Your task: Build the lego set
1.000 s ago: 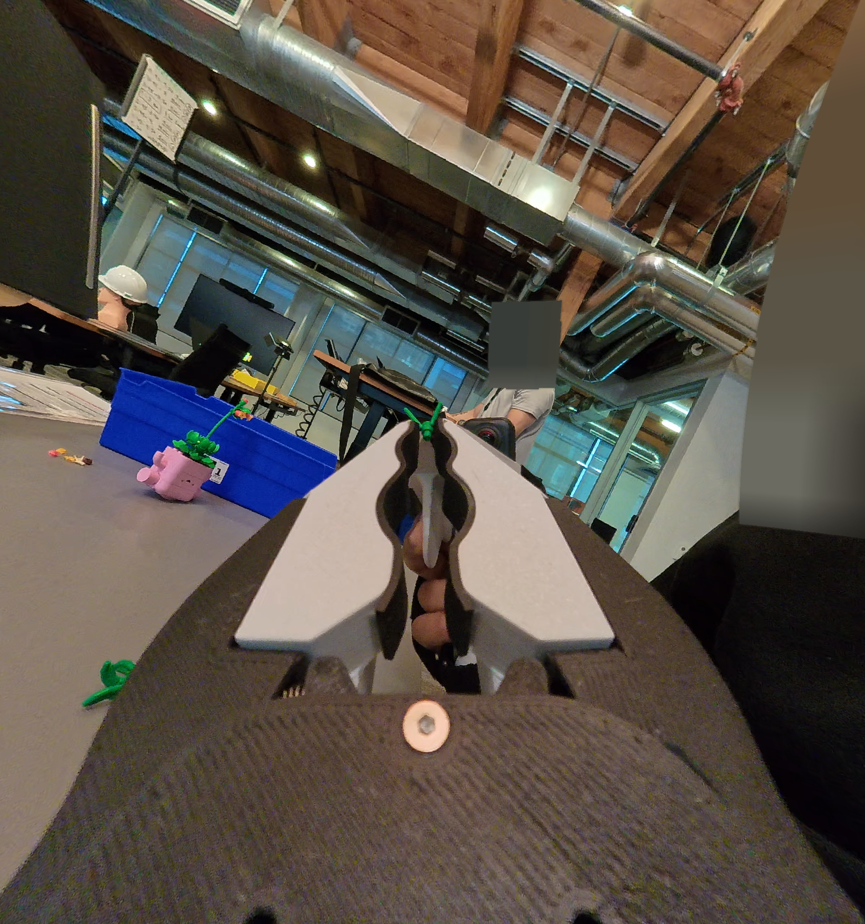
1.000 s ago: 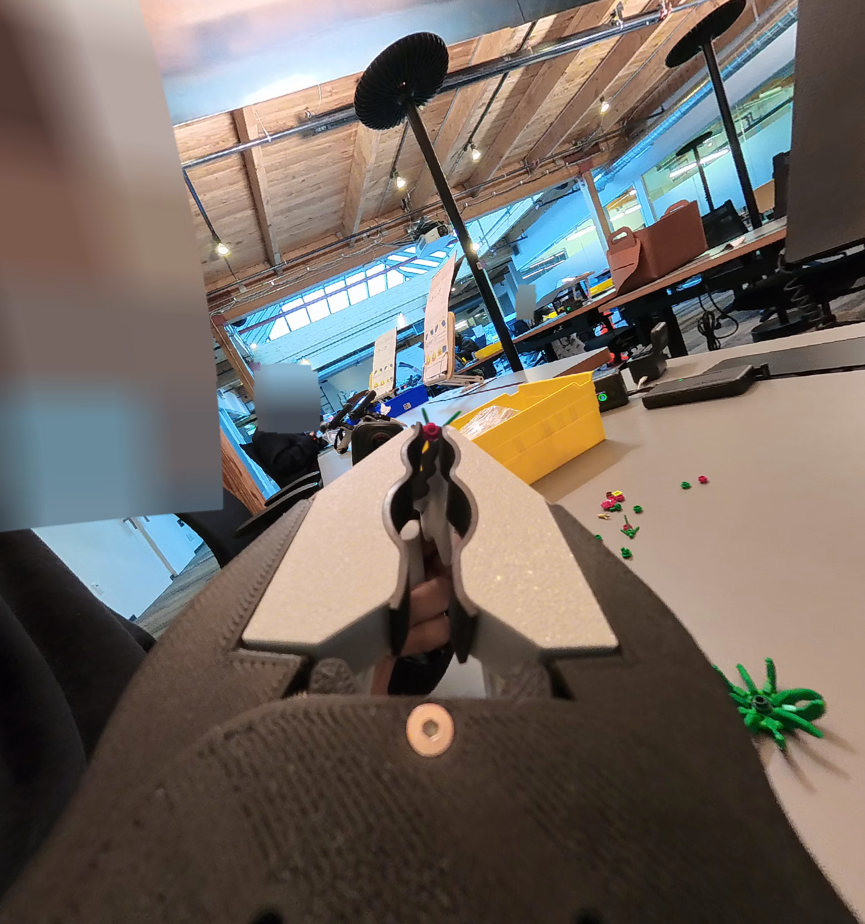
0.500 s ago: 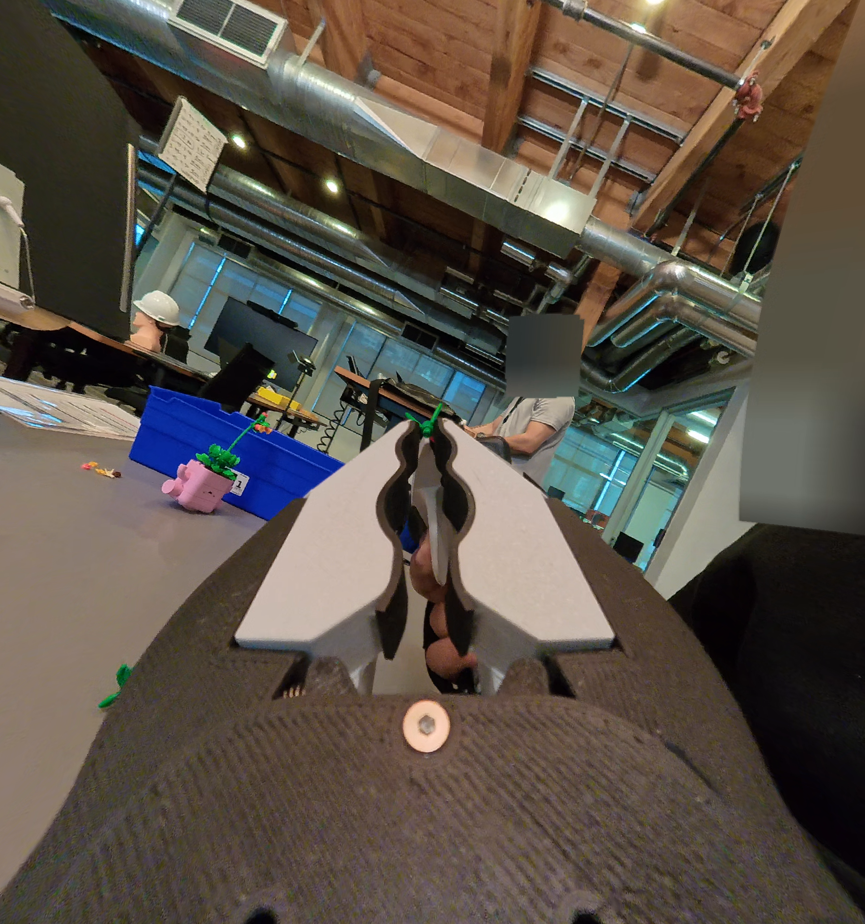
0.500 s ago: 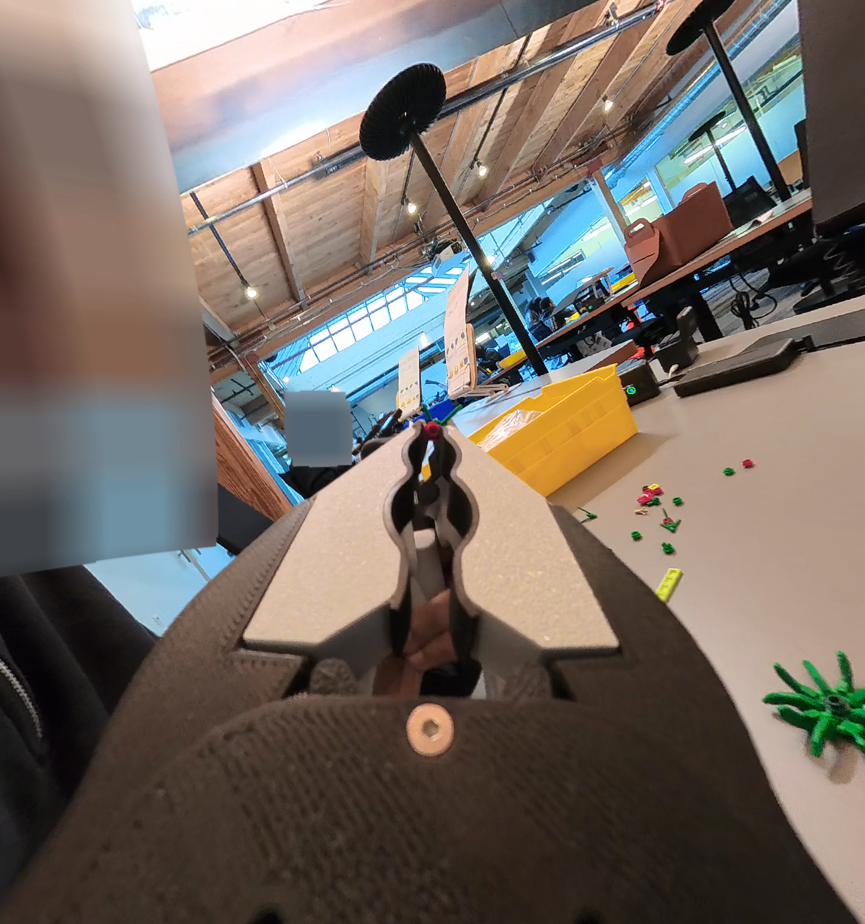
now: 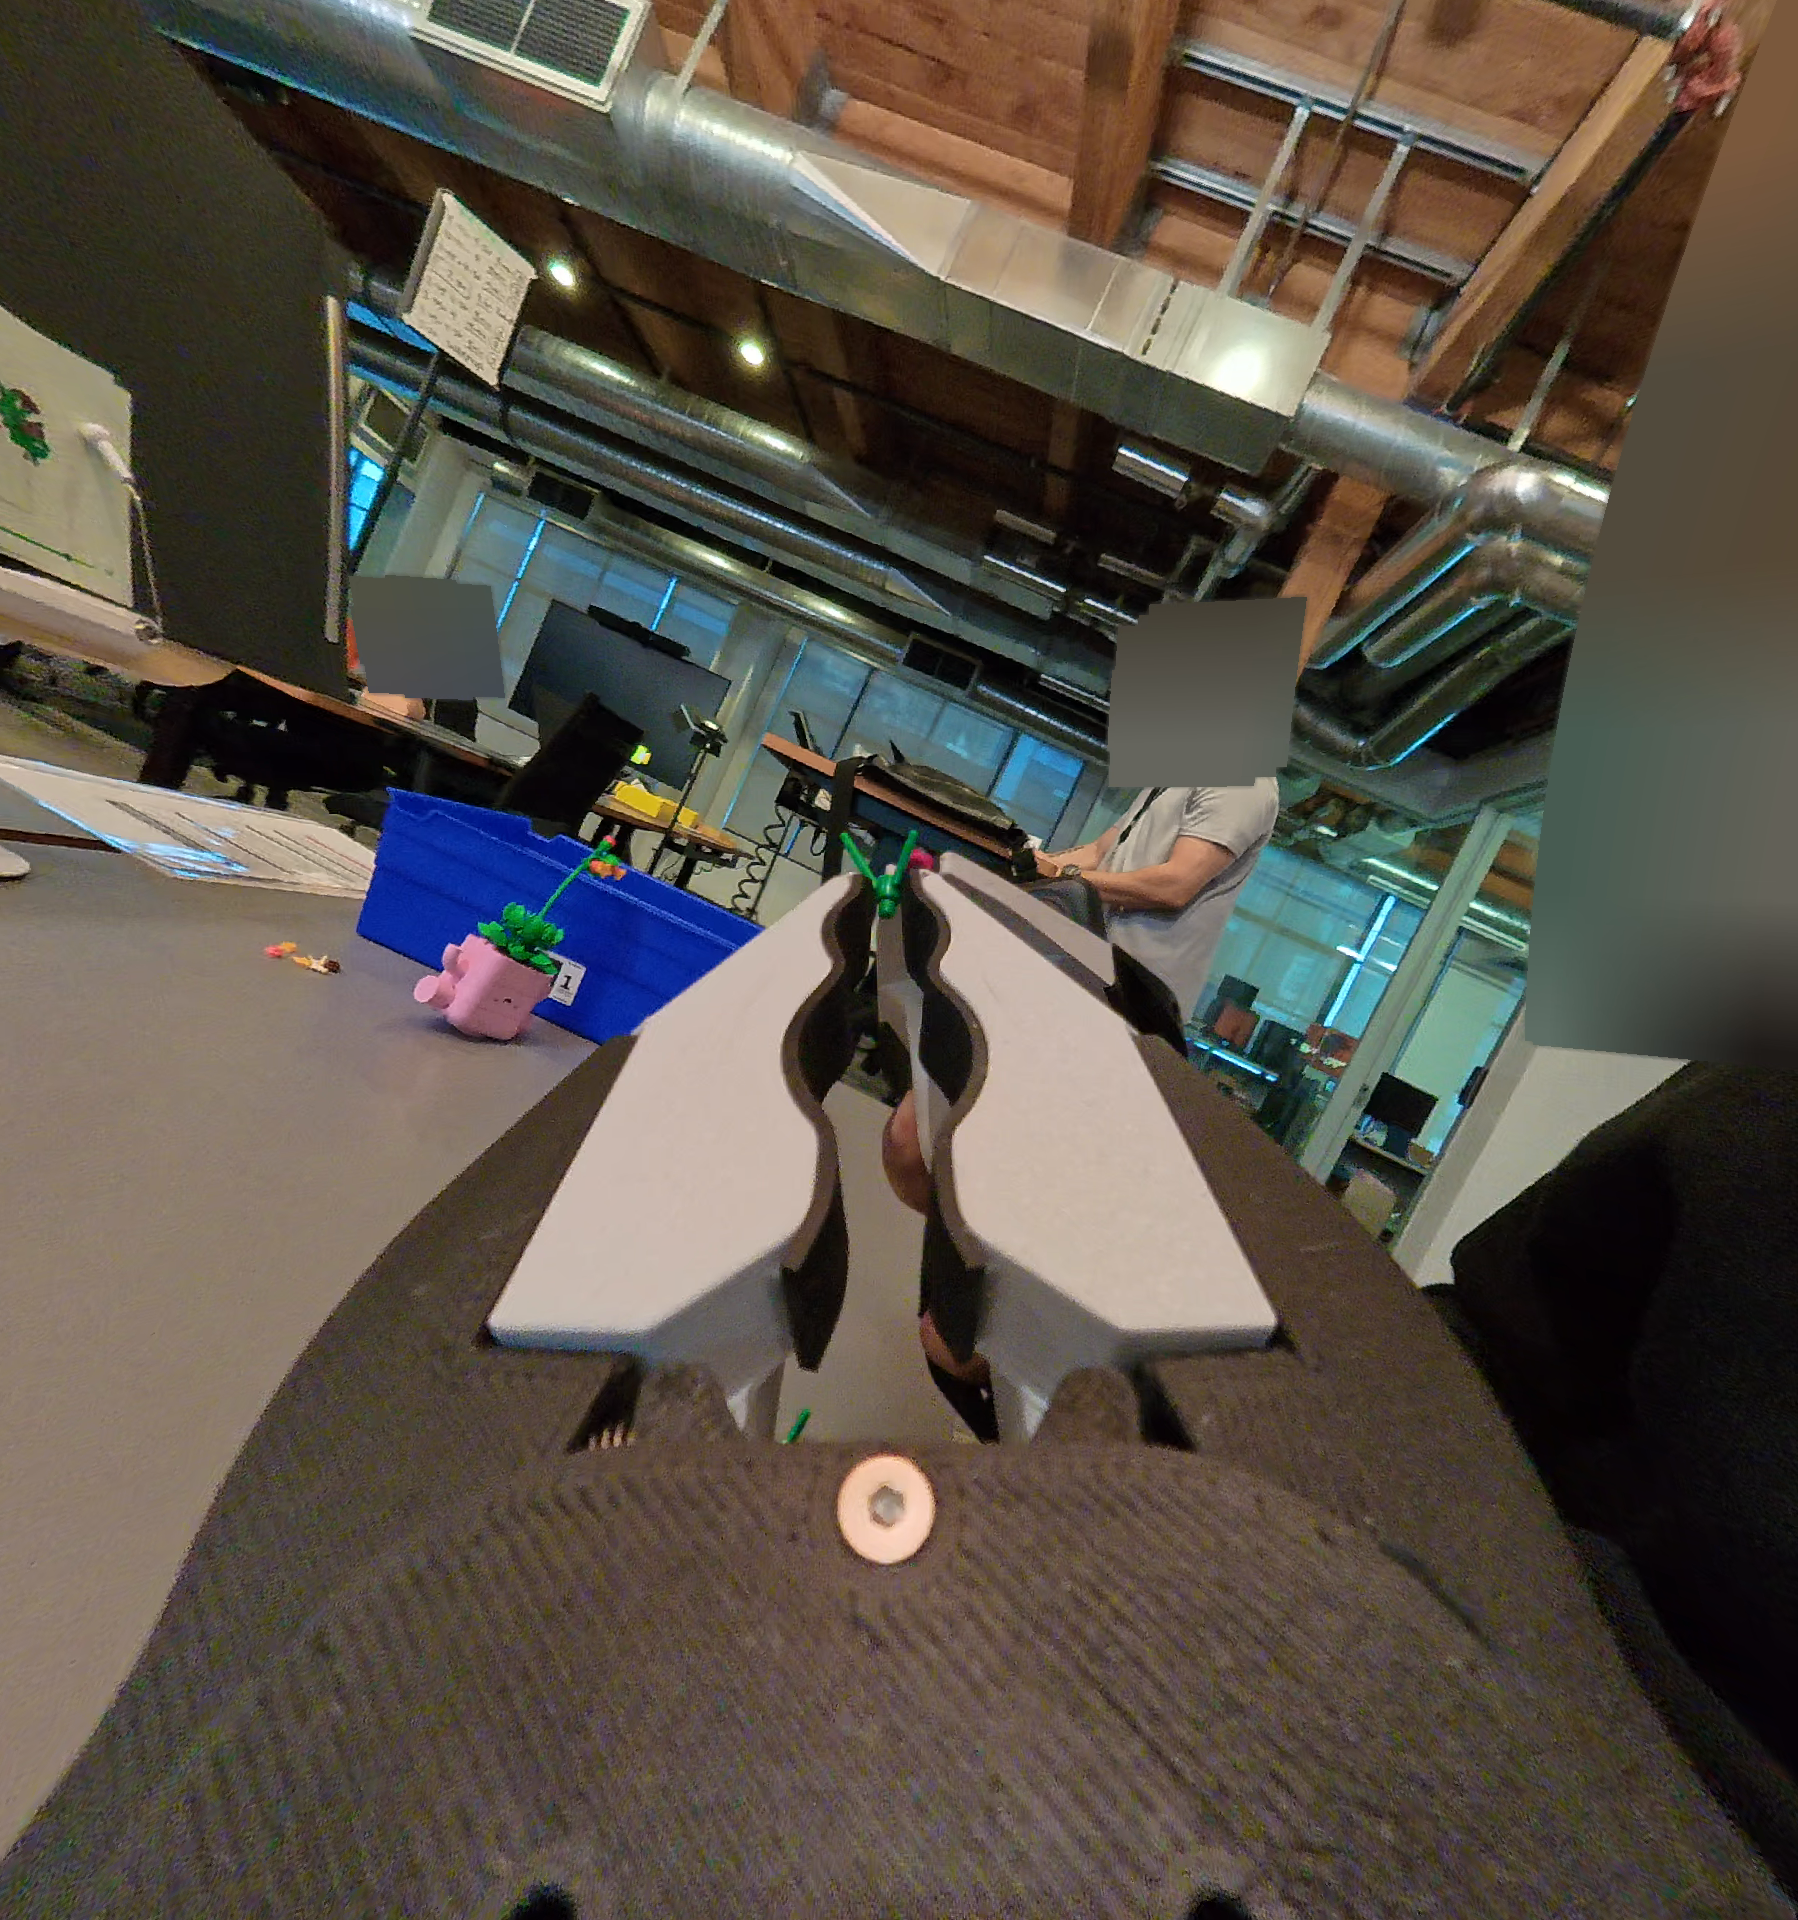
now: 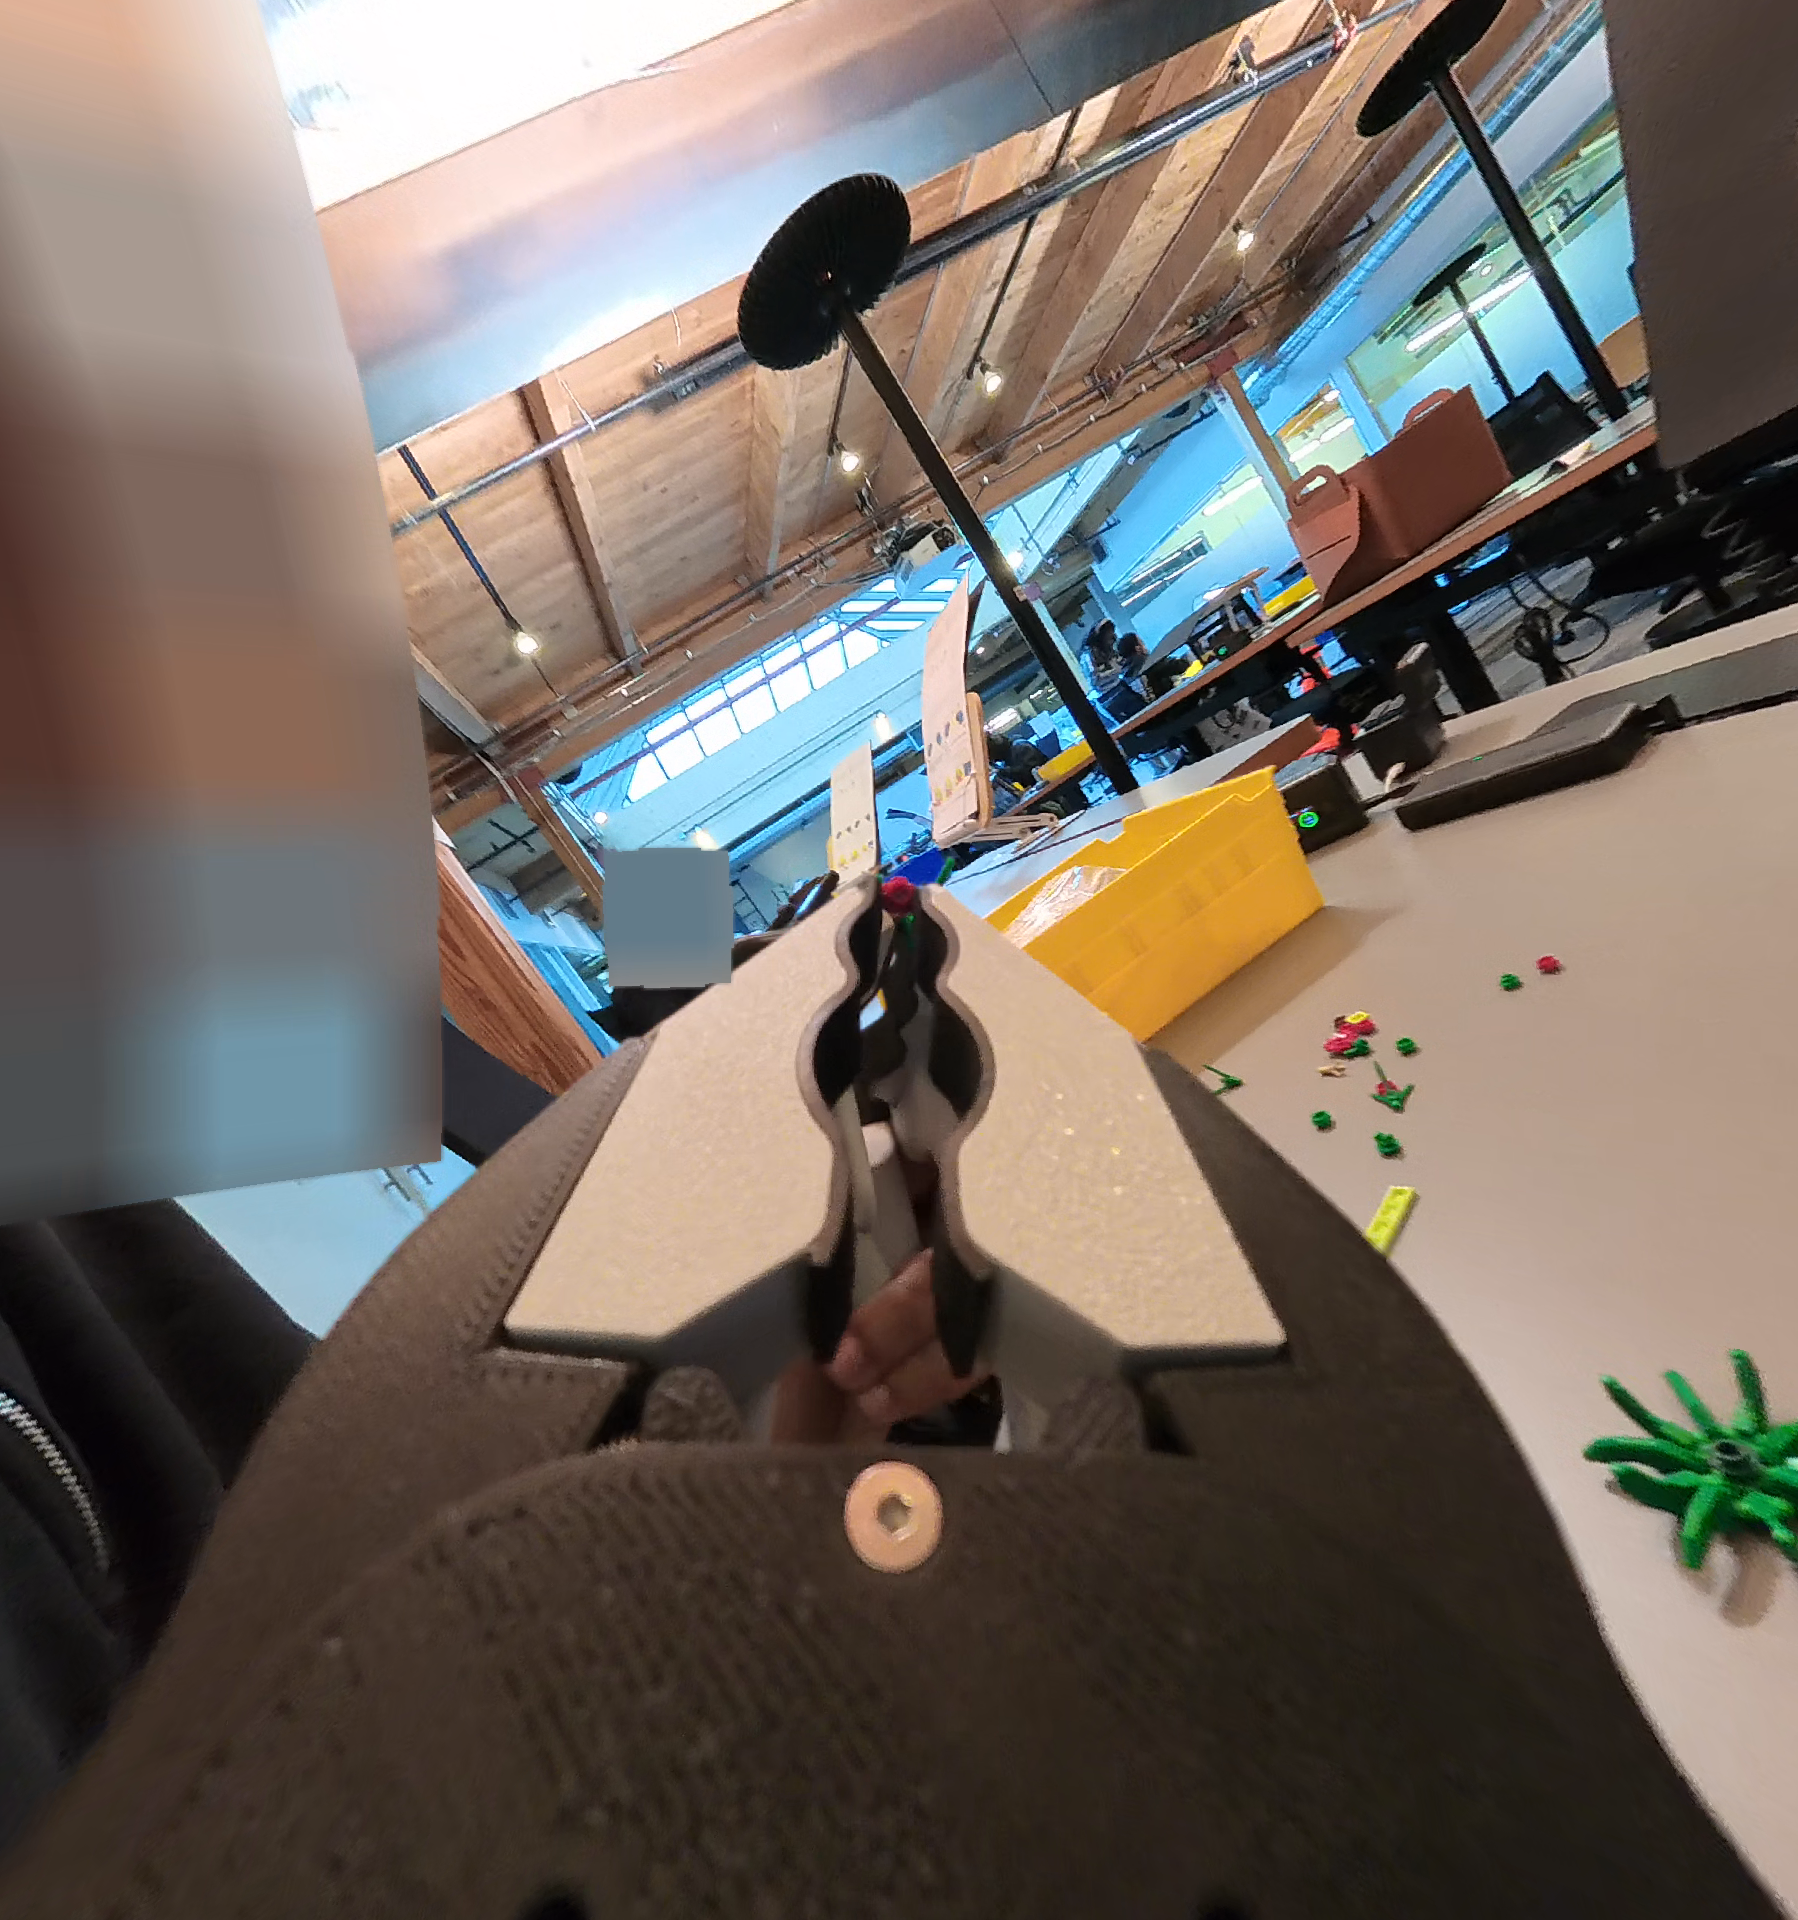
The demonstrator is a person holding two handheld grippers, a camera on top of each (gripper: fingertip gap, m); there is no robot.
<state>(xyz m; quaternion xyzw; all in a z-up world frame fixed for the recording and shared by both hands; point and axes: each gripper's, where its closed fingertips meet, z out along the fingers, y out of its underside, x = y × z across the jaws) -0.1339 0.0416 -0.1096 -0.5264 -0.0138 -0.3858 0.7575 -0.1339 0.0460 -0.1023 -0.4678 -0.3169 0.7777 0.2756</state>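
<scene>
My left gripper [image 5: 887,902] is shut on a small green stem piece [image 5: 882,871] that sticks out of its tips. My right gripper [image 6: 897,902] is shut on a small red flower piece [image 6: 897,890]. Both are held above the grey table, tip to tip; the right gripper's fingers [image 5: 1020,914] show just behind the left tips, with a bit of pink between them. A pink lego pot with green leaves and a thin stem [image 5: 495,977] stands on the table at the left. A green leafy piece [image 6: 1736,1465] lies at the right. Several small loose pieces [image 6: 1368,1060] lie beyond it.
A blue bin [image 5: 552,914] stands behind the pink pot. A yellow bin [image 6: 1165,914] sits on the table [image 6: 1653,1039] in the right wrist view, with black devices [image 6: 1518,764] behind it. A yellow-green plate [image 6: 1390,1216] lies near. Paper sheets [image 5: 178,831] lie at far left. Only a small space, under 4 cm, lies between the two pairs of fingers.
Both grippers stayed shut on their pieces and drew closer tip to tip. The left view swung right, the right view swung left; the right gripper's fingers now show behind the left tips.
</scene>
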